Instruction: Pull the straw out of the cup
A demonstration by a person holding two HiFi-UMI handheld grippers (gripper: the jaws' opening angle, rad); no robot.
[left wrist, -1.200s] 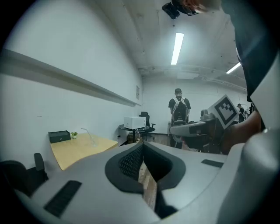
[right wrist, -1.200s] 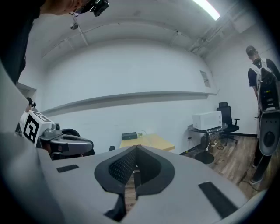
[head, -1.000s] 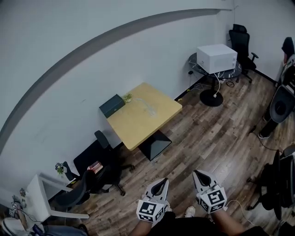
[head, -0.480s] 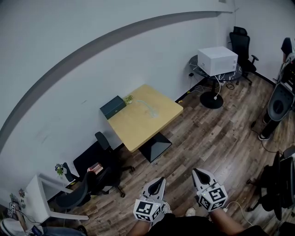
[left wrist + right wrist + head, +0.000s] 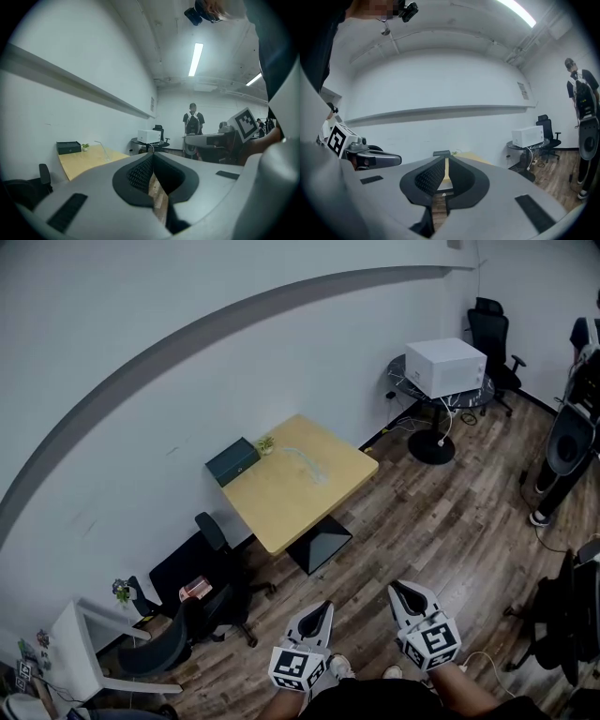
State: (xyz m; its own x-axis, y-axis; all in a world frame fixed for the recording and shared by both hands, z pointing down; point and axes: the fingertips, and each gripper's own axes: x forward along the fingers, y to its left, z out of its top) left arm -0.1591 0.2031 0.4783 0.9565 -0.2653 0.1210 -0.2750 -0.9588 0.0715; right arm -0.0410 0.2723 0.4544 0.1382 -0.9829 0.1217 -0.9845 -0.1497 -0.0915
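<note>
At the far left stands a white desk (image 5: 80, 638) with dark office chairs (image 5: 202, 601) next to it. The wooden desk (image 5: 281, 512) is set against the wall. A dark box (image 5: 232, 461) sits on its left corner at the wall edge, with a small potted plant (image 5: 265, 442) just beside the box along that edge. The clear cup (image 5: 320, 475) stands in from the wall edge, toward the desk's middle and apart from the plant; its outline is faint. The straw (image 5: 102, 151) is in the cup and tilts up toward the plant side. Both tools are held over the plank floor (image 5: 441, 521), well apart from the desk and pointing toward it. The left gripper (image 5: 325, 608) has its jaws closed tip to tip, with nothing held. The right gripper (image 5: 397, 590) is all but closed, with a hairline slit just opening at the tips and nothing in it. At the right, a round table (image 5: 412, 381) carries a white box-shaped appliance (image 5: 448, 367), and a black chair (image 5: 492, 334) stands beyond it. The gripper views show a person (image 5: 192, 124) standing farther off.
</note>
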